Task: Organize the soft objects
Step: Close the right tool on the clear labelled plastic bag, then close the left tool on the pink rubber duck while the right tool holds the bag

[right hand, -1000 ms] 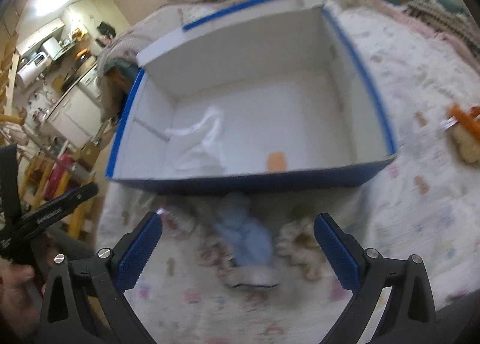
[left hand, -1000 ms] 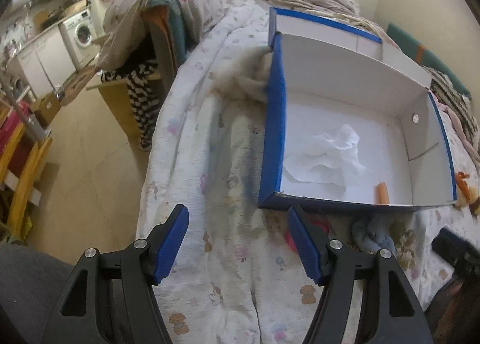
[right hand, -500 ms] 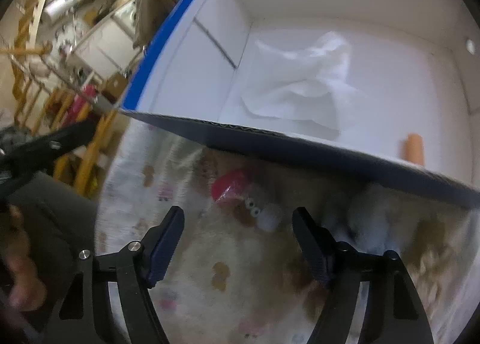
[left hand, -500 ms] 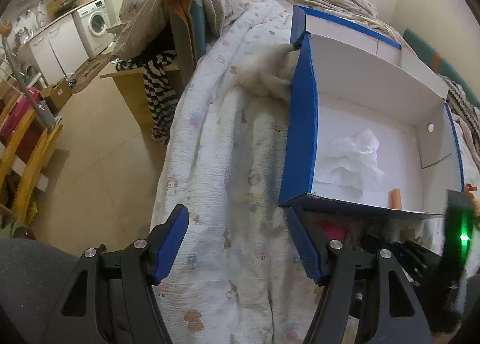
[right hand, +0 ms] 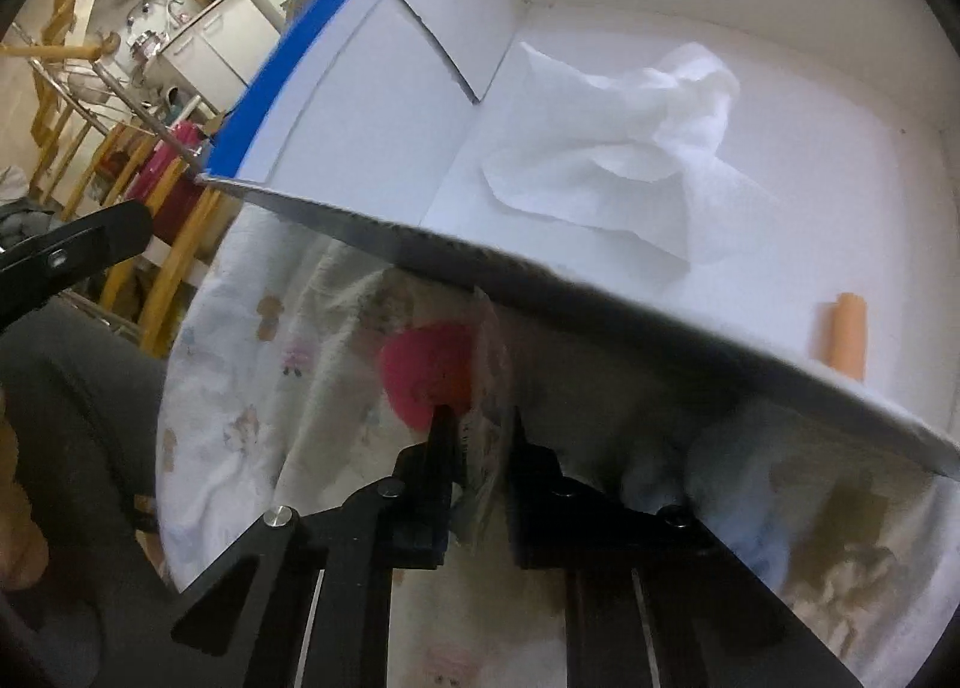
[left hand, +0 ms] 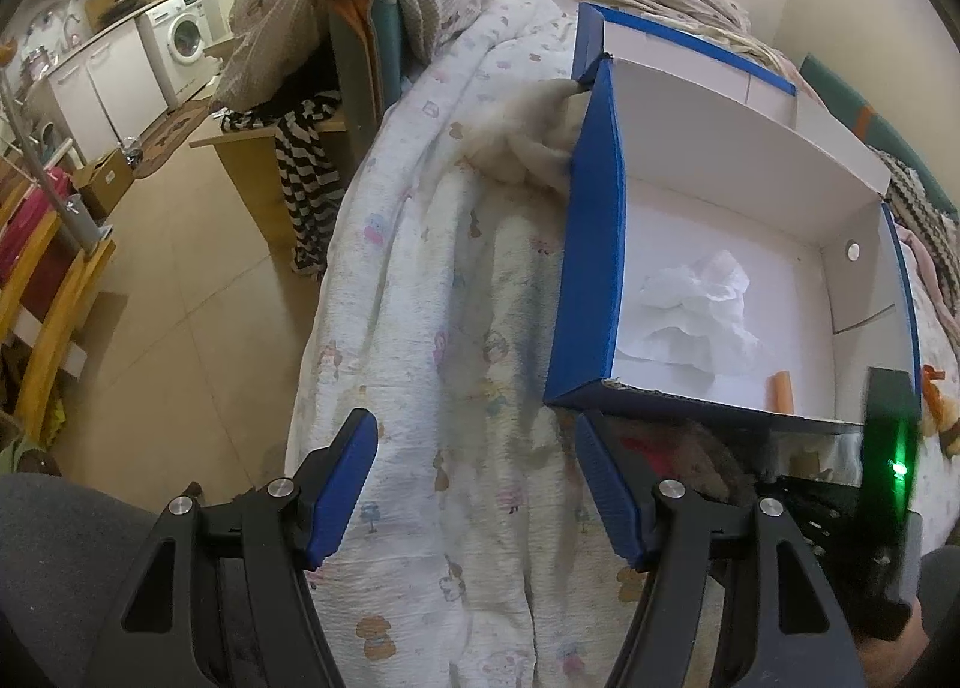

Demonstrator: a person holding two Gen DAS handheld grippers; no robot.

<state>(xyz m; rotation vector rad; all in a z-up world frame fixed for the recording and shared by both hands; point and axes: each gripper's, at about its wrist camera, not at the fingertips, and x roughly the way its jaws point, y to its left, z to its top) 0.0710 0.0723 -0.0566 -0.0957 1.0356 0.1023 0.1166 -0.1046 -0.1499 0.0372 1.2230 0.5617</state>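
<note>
A blue box with white inside [left hand: 591, 244] lies on the bed; it shows close up in the right wrist view [right hand: 372, 88]. Crumpled white tissue [left hand: 699, 310] [right hand: 630, 160] and a small orange piece [left hand: 782, 391] [right hand: 846, 334] lie inside. My right gripper [right hand: 477, 436] is shut on a pink soft toy [right hand: 429, 373], with a fold of the printed sheet caught between the jaws, just below the box's near wall. A pale blue soft thing [right hand: 738, 484] lies to its right. My left gripper [left hand: 474, 484] is open and empty over the sheet.
A fluffy cream toy [left hand: 528, 136] lies against the box's far left corner. An orange-and-brown toy [left hand: 939, 412] sits right of the box. The bed edge drops to the floor [left hand: 168, 280] on the left, with a chair draped in clothes [left hand: 312, 88] beyond.
My right gripper moved down to the pink toy in front of the box and closed on it. My left gripper swung slightly left and stayed open.
</note>
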